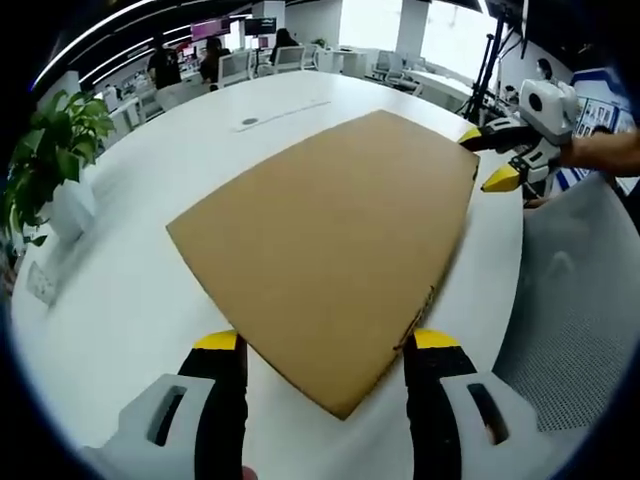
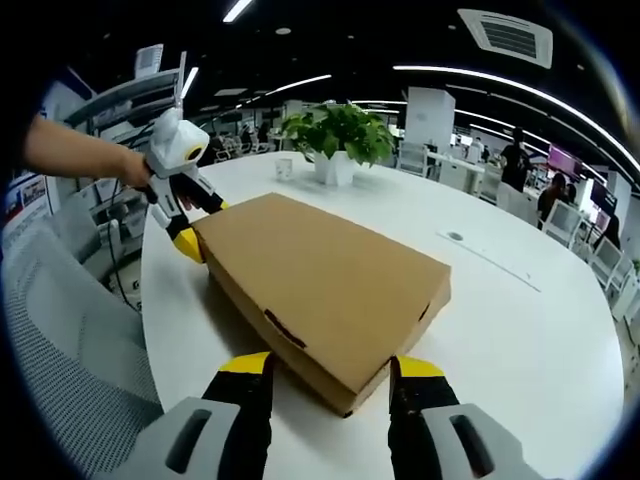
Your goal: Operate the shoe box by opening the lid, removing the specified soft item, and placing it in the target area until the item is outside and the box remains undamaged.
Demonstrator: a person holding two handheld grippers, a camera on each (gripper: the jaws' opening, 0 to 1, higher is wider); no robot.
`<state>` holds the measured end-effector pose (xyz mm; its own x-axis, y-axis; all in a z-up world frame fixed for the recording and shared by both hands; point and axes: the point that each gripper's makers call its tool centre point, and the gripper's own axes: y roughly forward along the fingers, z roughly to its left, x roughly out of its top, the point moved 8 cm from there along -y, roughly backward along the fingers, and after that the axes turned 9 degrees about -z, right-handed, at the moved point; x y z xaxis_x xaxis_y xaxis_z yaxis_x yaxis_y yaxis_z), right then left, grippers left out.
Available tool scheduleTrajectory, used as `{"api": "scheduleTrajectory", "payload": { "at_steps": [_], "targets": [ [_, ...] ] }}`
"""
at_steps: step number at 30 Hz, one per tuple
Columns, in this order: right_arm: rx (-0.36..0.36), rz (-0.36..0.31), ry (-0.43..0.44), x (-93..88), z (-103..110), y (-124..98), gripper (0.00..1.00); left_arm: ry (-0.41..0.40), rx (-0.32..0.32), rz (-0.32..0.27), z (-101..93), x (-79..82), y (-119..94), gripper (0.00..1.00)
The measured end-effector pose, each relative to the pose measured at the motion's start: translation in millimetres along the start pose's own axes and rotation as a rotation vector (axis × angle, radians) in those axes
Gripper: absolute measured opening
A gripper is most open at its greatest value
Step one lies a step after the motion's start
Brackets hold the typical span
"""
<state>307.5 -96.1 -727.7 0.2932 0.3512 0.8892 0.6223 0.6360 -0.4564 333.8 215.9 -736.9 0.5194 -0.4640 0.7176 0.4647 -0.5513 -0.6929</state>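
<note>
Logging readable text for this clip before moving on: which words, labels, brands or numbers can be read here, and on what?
None can be read.
Cardboard shoe box: plain lid, no print visible.
Posters behind the right claw, left gripper view: print too blurred.
Pink screens at the back of the office: too small.
</note>
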Motion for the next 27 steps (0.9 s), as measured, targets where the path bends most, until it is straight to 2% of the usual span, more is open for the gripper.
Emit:
{"api": "scheduleTrajectory", "payload": {
  "at_steps": [13, 20, 27],
  "targets": [
    [-0.005, -0.007, 0.012, -0.1, 16.1, -0.8, 0.42, 0.022, -0.008, 0.010, -5.3, -3.5, -10.2, 0.64],
    [-0.002, -0.010, 0.010, 0.0, 18.6, -2.4, 0.39, 0.024, -0.013, 0.030, -6.5, -4.4, -14.4, 0.64],
    [-0.018, -0.034, 0.041, 3.2, 18.2, -5.1, 0.37, 0.008, -0.020, 0.025, -6.4, -2.3, -19.8, 0.64]
  ]
}}
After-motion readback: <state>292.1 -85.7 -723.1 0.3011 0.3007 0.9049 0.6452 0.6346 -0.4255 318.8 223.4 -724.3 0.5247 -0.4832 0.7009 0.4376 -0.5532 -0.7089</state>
